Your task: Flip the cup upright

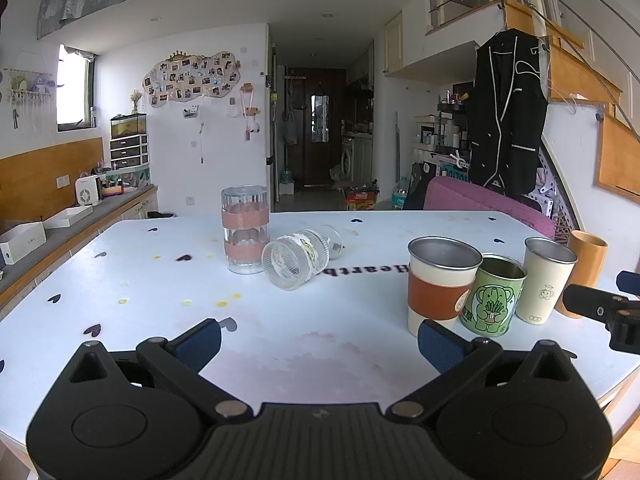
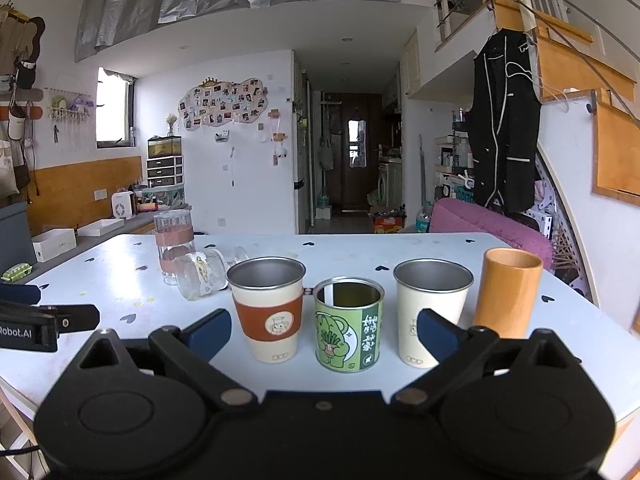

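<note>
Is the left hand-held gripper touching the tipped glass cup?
Apart. The left wrist view shows bare table between the open left hand-held gripper and the tipped glass cup.

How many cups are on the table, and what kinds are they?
Clear glass cups: 2, one standing, one lying on its side
Metal-rimmed cups: 2, one with brown sleeve, one plain cream
Green tin: 1
Wooden cup: 1
Total: 6

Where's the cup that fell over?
In the left wrist view the tipped glass cup lies on its side mid-table, right beside the tall clear jar.
</note>
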